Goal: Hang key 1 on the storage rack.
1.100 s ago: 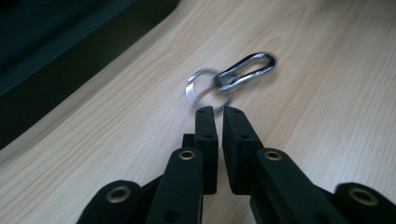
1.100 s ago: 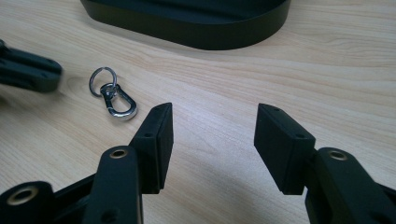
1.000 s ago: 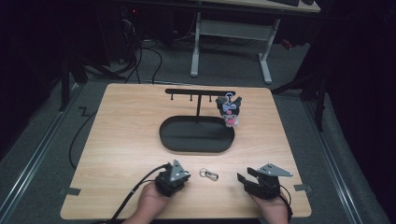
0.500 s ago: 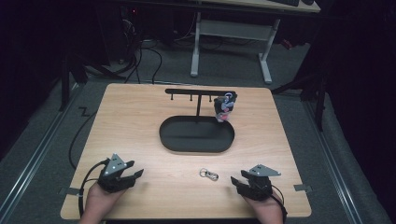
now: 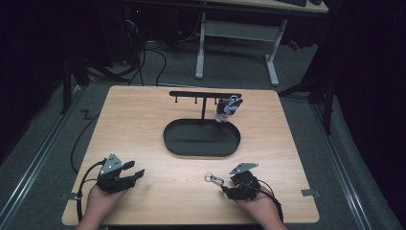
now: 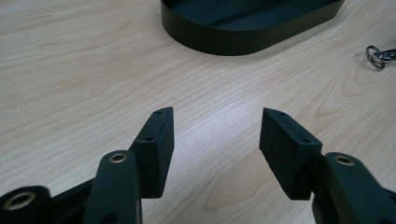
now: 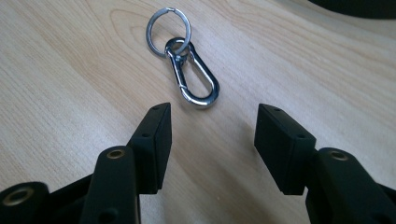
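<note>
Keyring (image 7: pixel 184 63) with its carabiner lies flat on the table (image 5: pixel 143 124), upper centre of the right gripper view, just ahead of the right gripper (image 7: pixel 212 121), whose jaws are spread and touch nothing. Left gripper (image 5: pixel 136 173), lower left of the high view, is also released, well apart from the keyring.

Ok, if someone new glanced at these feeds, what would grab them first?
Probably the shiny carabiner with its key ring, lying on the table just ahead of the open right gripper. Next, the black oval tray at the table's middle, with a hook stand rising behind it and a small charm hanging from its right end. The left gripper sits open near the front left corner, apart from everything.
</note>
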`<action>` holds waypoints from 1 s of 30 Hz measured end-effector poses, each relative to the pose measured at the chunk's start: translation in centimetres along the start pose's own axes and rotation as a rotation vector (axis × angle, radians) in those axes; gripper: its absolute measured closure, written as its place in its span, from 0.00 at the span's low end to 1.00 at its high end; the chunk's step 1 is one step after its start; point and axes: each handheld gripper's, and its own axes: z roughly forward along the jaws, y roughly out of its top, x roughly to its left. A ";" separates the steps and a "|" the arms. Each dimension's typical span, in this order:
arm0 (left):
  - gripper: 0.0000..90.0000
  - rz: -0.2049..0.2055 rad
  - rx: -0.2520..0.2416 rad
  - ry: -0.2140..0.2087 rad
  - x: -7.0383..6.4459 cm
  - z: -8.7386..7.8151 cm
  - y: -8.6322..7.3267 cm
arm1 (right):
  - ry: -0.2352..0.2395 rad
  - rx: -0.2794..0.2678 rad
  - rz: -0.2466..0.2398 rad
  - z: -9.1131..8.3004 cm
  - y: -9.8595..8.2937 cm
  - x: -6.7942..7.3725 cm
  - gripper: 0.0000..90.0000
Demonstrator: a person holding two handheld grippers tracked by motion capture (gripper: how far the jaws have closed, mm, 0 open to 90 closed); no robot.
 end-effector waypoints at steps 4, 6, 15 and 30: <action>0.50 -0.009 -0.008 0.002 0.2 -0.1 0.0 | 0.017 0.063 -0.036 0.2 1.4 0.2 0.54; 0.50 -0.008 -0.010 0.002 0.1 -0.2 0.0 | 0.017 0.095 -0.069 0.4 1.8 0.3 0.55; 0.50 0.001 -0.008 -0.001 -0.1 -0.2 -0.1 | 0.003 0.210 -0.188 0.8 4.0 1.3 0.61; 0.50 -0.004 -0.008 -0.008 0.1 -0.2 0.0 | -0.031 0.346 -0.316 2.0 6.2 1.9 0.72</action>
